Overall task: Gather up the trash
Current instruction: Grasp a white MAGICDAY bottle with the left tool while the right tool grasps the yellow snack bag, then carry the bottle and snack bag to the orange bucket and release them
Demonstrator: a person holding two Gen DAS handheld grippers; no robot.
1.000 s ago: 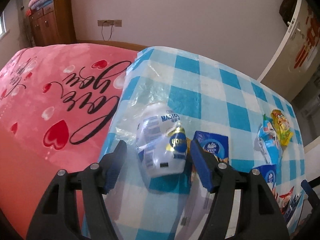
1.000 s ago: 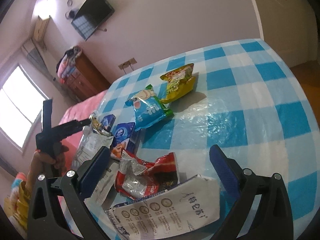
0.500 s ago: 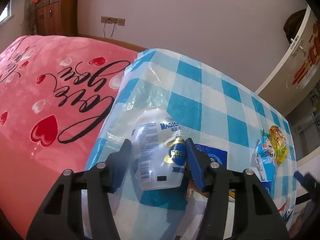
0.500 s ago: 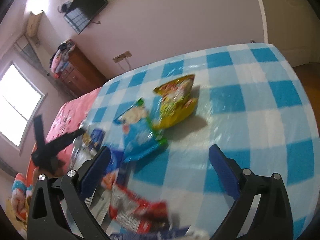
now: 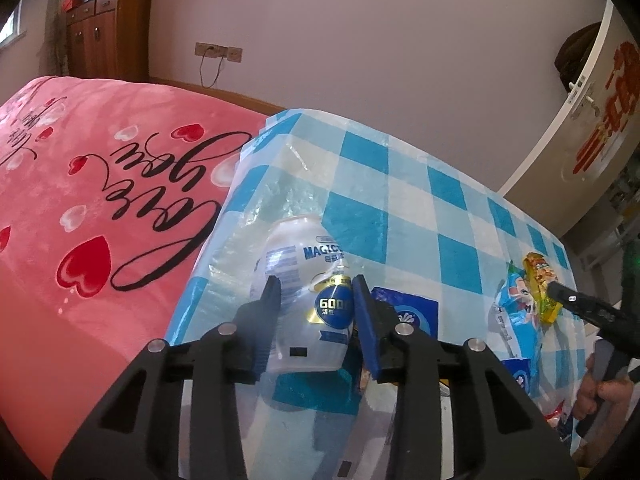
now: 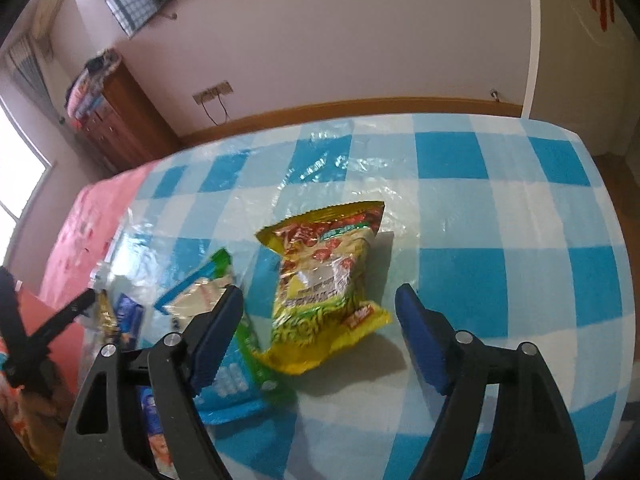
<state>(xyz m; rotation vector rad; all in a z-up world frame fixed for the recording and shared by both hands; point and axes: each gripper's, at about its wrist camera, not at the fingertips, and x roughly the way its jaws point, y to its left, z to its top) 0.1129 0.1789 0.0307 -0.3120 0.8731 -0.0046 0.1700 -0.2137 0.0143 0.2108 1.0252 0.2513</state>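
Left tool (image 5: 316,300), jaws just closing, pads against a white bottle (image 5: 308,288) lying on the tabletop (image 5: 408,184) edge, neck toward 12 o'clock. Right tool (image 6: 320,320), half open and narrowing, straddles a yellow noodle packet (image 6: 324,280), unpinched, long axis 12–6.

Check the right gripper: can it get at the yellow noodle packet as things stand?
Probably yes. The right gripper has the yellow noodle packet between its closing jaws, nothing lying on top; the blue packet under the left finger might get caught too.
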